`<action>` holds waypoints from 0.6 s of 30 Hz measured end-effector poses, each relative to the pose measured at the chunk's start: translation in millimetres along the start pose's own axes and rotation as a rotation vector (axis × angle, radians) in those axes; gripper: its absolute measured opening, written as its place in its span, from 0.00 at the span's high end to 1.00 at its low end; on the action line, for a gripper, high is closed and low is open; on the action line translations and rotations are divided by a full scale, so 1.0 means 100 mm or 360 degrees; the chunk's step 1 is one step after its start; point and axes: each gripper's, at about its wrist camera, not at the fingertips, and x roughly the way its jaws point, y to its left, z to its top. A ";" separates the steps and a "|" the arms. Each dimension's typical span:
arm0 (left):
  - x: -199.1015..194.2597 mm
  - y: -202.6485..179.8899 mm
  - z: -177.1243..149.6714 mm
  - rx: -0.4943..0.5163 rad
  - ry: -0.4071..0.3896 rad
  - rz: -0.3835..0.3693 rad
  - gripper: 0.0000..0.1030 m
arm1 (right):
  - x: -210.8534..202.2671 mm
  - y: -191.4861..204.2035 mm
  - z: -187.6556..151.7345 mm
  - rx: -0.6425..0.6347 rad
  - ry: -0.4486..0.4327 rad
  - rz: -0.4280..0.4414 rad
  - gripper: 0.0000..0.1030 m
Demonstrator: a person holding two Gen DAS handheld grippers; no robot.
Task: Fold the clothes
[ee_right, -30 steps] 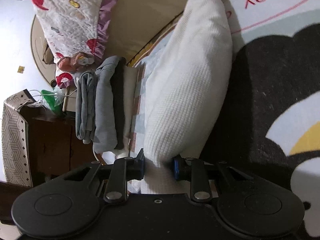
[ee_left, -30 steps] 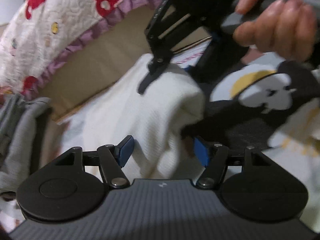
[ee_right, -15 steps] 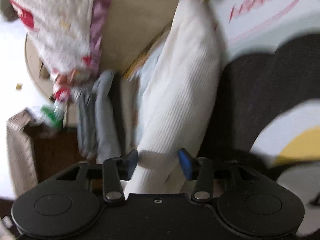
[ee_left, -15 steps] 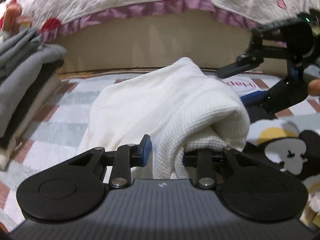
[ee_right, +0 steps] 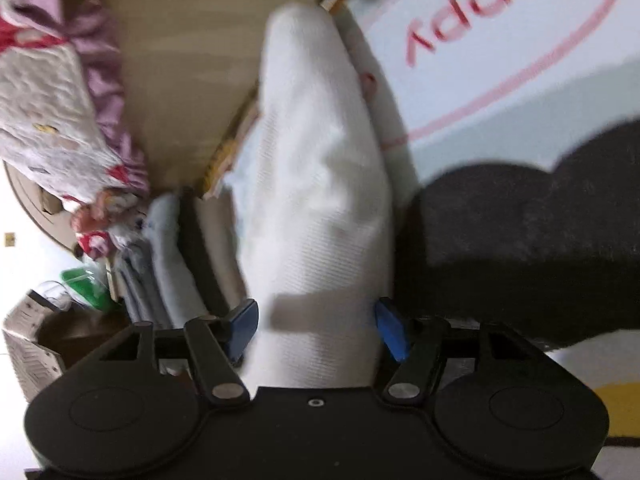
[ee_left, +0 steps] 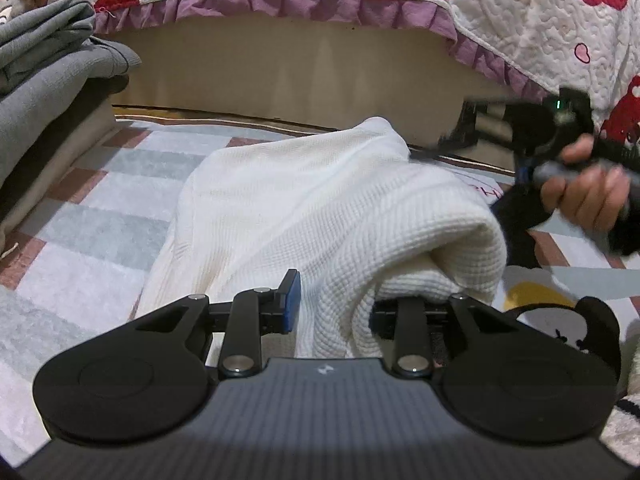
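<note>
Item: white waffle-knit garment (ee_left: 320,208), folded into a thick bundle, lying on the patterned rug (ee_left: 80,216) in front of the bed base, below the quilted bedspread (ee_left: 520,8). My left gripper (ee_left: 332,308): jaws narrow and opening slightly, a fold of the garment bunched between them, the right finger buried under cloth. My right gripper (ee_right: 316,320): jaws spreading apart, the garment's end between the blue pads (ee_right: 390,332) with a gap at each side. Stack of folded grey clothes (ee_left: 44,92): at the left, apart from the garment.
</note>
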 end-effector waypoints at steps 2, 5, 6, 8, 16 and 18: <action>0.00 0.01 0.00 0.0006 -0.0006 -0.0013 0.70 | 0.09 -0.09 -0.08 0.0091 0.0028 0.0089 0.30; -0.01 -0.05 -0.02 0.0096 -0.0023 0.0006 0.66 | 0.23 0.01 -0.17 -0.0027 0.0103 0.0099 0.38; -0.02 -0.10 -0.04 0.0162 -0.0024 0.0030 0.61 | 0.26 0.13 -0.20 -0.0163 0.0122 0.0051 0.46; -0.04 -0.25 -0.09 0.0360 -0.0047 0.0128 0.51 | 0.27 0.30 -0.28 -0.0330 0.0128 0.0023 0.51; -0.09 -0.96 -0.31 0.0936 -0.0230 0.0237 0.35 | 0.25 0.46 -0.42 -0.0353 0.0156 0.0090 0.55; -0.09 -0.98 -0.28 0.0937 -0.0254 0.0280 0.35 | 0.24 0.49 -0.42 -0.0369 0.0163 0.0099 0.55</action>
